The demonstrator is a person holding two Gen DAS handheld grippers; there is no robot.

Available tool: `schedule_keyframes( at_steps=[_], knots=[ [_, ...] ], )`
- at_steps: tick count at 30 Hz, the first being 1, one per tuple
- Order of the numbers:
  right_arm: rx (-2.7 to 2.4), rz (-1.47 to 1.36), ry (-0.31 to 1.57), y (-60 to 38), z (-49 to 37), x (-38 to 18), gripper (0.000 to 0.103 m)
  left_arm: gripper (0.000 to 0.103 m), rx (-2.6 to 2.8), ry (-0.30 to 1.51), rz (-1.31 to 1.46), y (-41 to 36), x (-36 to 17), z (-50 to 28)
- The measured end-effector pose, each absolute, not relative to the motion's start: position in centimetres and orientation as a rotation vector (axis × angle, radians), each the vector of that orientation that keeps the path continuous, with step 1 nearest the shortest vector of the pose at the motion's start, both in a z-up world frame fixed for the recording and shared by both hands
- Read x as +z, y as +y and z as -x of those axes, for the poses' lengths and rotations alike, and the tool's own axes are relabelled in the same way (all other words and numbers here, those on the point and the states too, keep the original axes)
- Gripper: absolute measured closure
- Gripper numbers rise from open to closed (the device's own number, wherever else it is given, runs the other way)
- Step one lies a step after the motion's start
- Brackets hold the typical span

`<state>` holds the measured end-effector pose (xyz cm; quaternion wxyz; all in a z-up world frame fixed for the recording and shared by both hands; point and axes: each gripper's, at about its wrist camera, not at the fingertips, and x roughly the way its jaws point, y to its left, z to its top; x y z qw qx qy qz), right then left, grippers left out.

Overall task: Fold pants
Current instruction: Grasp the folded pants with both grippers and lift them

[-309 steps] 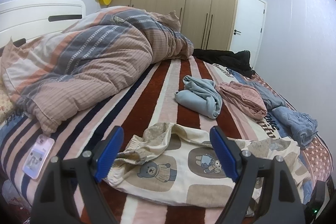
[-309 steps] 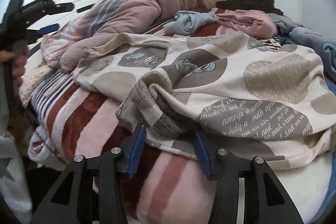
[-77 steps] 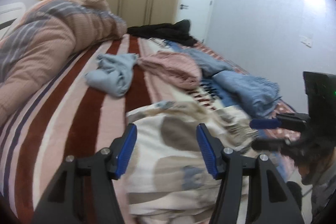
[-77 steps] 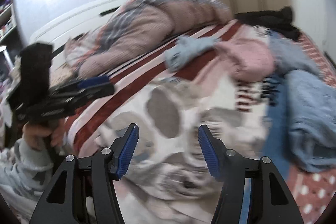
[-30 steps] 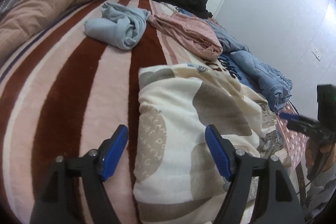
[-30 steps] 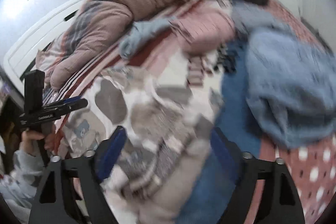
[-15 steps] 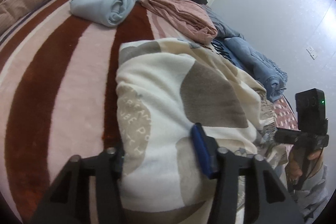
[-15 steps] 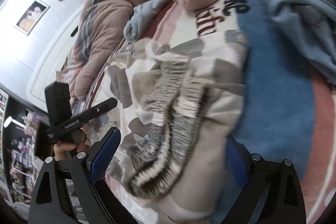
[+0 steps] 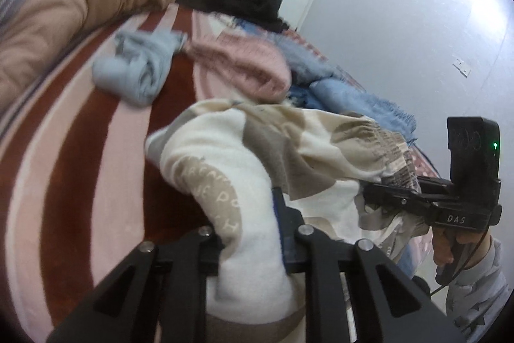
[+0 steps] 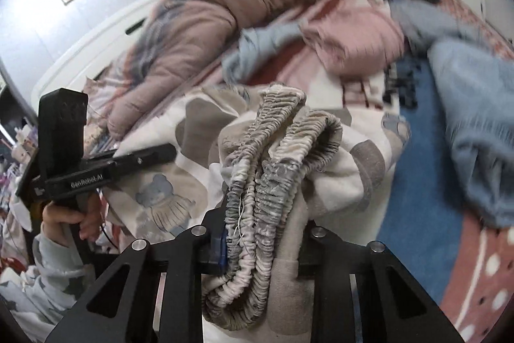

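Illumination: even, cool indoor light; shadows are soft. A bright glare patch sits on the white wall [image 9: 427,5] in the left wrist view. Both views show strong fisheye curvature with black vignetted corners. Motion blur softens the far bedding and clothes; the nearby waistband [image 10: 273,182] stays fairly sharp.

Cream bear-print pants [image 9: 225,150], bunched, ruched waistband [image 10: 273,156] doubled over
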<state>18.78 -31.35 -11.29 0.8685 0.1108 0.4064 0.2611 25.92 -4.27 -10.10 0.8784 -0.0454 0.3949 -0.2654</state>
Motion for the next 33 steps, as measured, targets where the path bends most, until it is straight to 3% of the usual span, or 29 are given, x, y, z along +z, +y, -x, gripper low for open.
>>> schedule_keyframes(
  at_steps=[7,15,24,33],
  knots=[
    [0.517,-0.207,0.746,-35.4,-20.2,-4.3,0.082,0.088,-0.592,0.713,0.045,-10.3,-2.3,-26.8],
    [0.361,-0.263,0.707,-48.2,-23.4,0.7,0.082,0.088,-0.691,0.69,0.051,-22.0,2.2,-31.2],
    [0.219,-0.331,0.774,-60.1,-26.7,-2.6,0.082,0.088,-0.703,0.783,0.022,-33.5,-1.6,-36.4],
    [0.181,-0.36,0.819,-63.8,-29.2,-7.4,0.08,0.087,-0.658,0.842,-0.021,-36.5,-6.2,-39.0]
  ],
)
